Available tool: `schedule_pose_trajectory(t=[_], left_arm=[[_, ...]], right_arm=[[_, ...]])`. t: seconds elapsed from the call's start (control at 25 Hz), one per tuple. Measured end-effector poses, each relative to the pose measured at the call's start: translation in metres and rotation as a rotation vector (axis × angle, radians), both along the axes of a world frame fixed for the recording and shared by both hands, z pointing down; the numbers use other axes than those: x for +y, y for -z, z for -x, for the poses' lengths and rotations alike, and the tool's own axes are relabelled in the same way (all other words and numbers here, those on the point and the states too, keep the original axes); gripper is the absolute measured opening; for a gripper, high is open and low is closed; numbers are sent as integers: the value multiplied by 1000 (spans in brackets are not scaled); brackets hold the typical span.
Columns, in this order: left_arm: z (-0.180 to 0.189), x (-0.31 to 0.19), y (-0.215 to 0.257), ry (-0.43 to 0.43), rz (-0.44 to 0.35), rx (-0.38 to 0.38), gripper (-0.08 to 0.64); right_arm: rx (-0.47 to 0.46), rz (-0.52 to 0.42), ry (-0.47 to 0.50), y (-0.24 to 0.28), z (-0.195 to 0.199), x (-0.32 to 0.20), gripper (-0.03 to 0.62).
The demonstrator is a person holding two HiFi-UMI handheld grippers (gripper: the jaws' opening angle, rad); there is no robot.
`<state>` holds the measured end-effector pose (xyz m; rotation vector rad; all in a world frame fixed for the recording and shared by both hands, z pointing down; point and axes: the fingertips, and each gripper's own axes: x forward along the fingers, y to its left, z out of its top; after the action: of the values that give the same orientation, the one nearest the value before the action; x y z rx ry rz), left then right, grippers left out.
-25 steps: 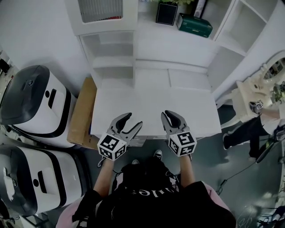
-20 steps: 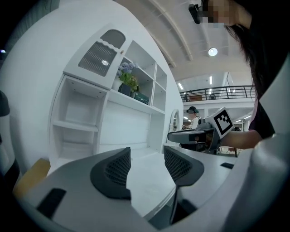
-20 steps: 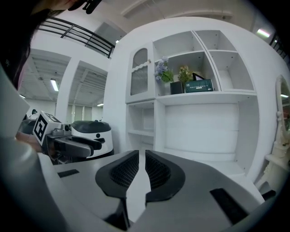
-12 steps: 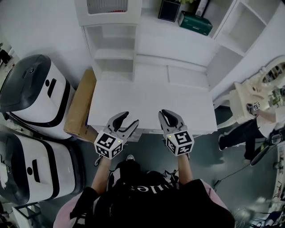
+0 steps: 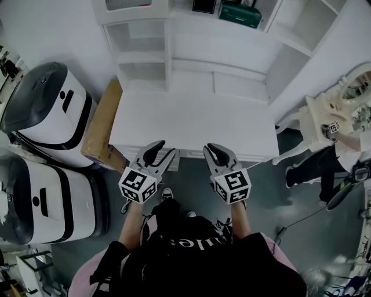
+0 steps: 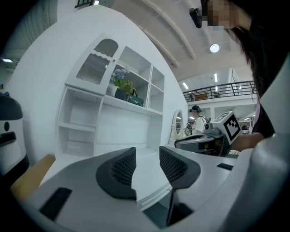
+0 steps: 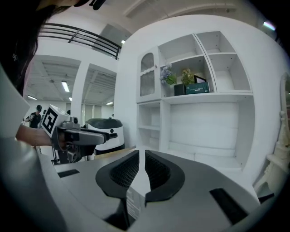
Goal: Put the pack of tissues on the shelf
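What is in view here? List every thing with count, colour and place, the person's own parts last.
shelf unit with desk: one, white, centre, ahead of the person
pack of tissues: one, green, on the upper shelf
plant pot: one, black, same shelf, left of the tissues
machines: two, white and black, floor at left
cardboard: one, brown, against the desk's left side
dressing table: one, white, at right
bystander: one, dark trousers, beside the dressing table
left tongs: one, grey, at the desk's front edge; jaws apart, just been closing, nothing between
right tongs: one, grey, beside the left; jaws together, empty
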<state>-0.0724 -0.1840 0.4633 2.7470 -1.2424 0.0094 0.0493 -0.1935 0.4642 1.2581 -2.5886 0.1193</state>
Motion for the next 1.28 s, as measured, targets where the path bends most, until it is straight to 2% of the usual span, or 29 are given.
schedule_pose_trajectory(t=[0.6,1.28], left_arm=[[-27,99,-17,102,28,-40,69],[-56,146,-17,116,24,-40,41]], right_arm=[[-37,55,92,-30,-33,99,71],[-41,30,123,-30,-54,131,64]])
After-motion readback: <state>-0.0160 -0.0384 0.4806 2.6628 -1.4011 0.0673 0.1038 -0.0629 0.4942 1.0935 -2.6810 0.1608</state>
